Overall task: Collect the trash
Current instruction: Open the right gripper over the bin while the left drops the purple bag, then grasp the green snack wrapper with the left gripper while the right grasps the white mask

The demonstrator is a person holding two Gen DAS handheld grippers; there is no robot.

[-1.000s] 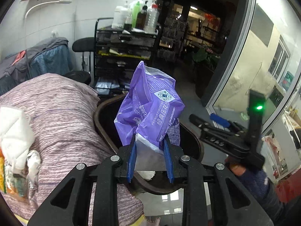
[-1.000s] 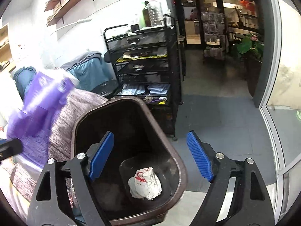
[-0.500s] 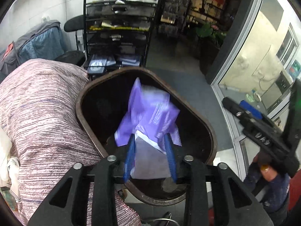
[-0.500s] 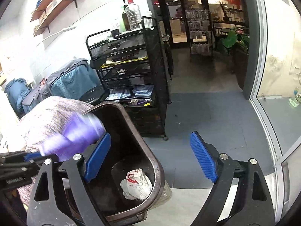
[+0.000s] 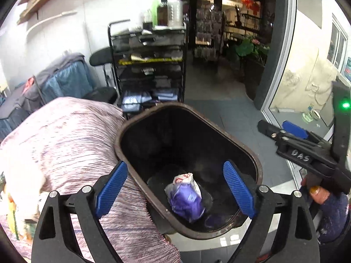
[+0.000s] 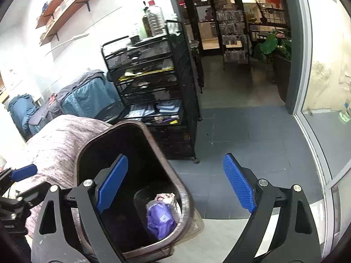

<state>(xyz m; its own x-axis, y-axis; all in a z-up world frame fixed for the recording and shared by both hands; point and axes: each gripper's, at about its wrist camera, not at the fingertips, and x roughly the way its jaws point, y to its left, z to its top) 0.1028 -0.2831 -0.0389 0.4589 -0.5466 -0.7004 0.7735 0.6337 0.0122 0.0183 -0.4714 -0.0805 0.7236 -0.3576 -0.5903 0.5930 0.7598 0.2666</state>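
Observation:
A dark brown trash bin (image 5: 252,160) (image 6: 158,144) stands on the floor below both grippers. At its bottom lies a purple plastic bag (image 5: 186,201) (image 6: 161,218) on top of a crumpled white wrapper (image 5: 183,176) (image 6: 164,197). My left gripper (image 5: 175,188) hangs over the bin, its jaws opening wide with nothing between them; the bag lies far below. My right gripper (image 6: 175,188) is open and empty, beside the bin's right rim. It shows in the left wrist view as a black frame (image 5: 302,151) with a hand under it.
A pink-striped cloth (image 5: 65,144) covers a surface left of the bin, with white trash (image 5: 19,188) at its left edge. A black wire rack (image 6: 151,92) with bottles stands behind. Grey tiled floor (image 6: 245,140) and a glass door frame (image 6: 307,109) lie to the right.
The left gripper swung the purple bag over the bin, opened and let it go; the bag now lies at the bin's bottom. The right gripper stayed open and barely moved.

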